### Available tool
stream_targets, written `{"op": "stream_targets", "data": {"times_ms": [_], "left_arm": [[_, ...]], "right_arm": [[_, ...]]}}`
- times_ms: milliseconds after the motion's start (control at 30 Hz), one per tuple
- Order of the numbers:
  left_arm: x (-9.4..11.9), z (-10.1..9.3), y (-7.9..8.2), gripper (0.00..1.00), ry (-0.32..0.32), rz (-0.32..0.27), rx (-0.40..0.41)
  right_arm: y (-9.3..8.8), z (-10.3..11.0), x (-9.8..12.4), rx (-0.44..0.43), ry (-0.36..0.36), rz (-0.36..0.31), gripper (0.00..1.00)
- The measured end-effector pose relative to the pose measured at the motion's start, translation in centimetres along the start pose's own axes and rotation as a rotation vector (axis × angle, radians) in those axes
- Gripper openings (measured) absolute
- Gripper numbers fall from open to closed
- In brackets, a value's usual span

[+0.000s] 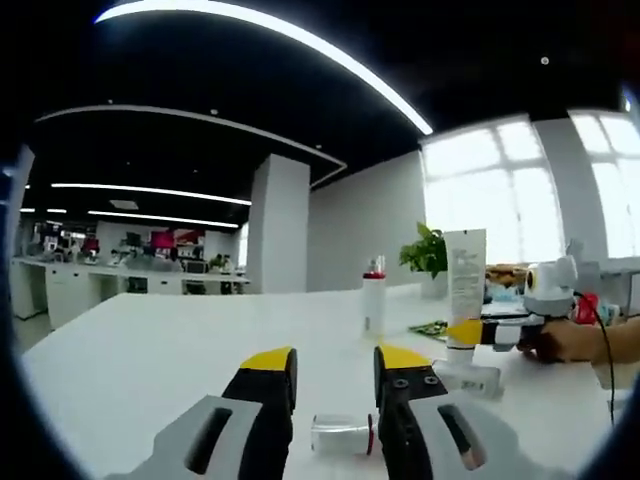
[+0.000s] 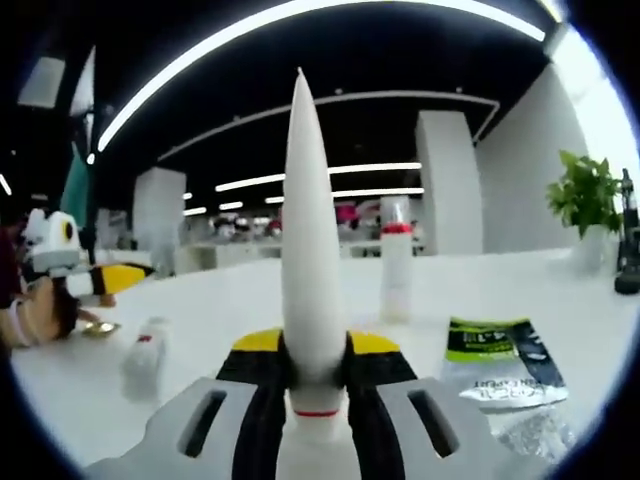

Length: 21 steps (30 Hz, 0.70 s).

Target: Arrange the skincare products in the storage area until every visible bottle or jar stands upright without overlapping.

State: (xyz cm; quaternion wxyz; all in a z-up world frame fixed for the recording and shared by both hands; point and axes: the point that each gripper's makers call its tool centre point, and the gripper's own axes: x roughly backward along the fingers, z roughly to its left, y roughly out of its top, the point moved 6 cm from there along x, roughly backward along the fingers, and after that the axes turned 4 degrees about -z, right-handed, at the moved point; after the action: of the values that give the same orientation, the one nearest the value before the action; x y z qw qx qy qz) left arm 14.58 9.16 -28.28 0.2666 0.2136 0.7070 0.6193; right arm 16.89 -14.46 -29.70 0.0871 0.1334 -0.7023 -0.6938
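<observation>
In the right gripper view my right gripper (image 2: 315, 352) is shut on a white tube (image 2: 312, 240), which stands upright on its cap and shows edge-on. The left gripper view has the same tube (image 1: 465, 288) at the right, with the right gripper (image 1: 468, 332) clamped low on it and a hand (image 1: 565, 340) behind. My left gripper (image 1: 335, 365) is open; a small clear bottle with a red cap (image 1: 340, 435) lies on its side on the table between its jaws. A white bottle with a red collar (image 1: 373, 297) (image 2: 396, 262) stands upright. A small white bottle (image 1: 470, 378) (image 2: 145, 358) lies flat.
A white table (image 1: 150, 350) carries everything. A green and white sachet (image 2: 495, 365) lies flat right of the tube. A potted plant (image 1: 428, 250) (image 2: 585, 195) stands at the far edge, with a dark item (image 2: 628, 250) near it. The left gripper (image 2: 110, 278) shows at the left.
</observation>
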Motion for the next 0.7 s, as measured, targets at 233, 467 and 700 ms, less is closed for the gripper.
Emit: {"op": "stream_targets", "data": {"times_ms": [233, 467, 700], "left_arm": [[-0.2, -0.4, 0.0, 0.47, -0.019, 0.003, 0.007], [-0.3, -0.9, -0.2, 0.53, -0.053, 0.021, 0.026], [-0.8, -0.9, -0.8, 0.78, -0.1, 0.065, 0.095]], "right_arm": [[-0.2, -0.3, -0.2, -0.003, -0.007, 0.016, 0.21], [-0.6, -0.4, -0.3, 0.038, -0.011, 0.082, 0.21], [-1.0, -0.5, 0.3, -0.004, -0.009, 0.169, 0.22]]}}
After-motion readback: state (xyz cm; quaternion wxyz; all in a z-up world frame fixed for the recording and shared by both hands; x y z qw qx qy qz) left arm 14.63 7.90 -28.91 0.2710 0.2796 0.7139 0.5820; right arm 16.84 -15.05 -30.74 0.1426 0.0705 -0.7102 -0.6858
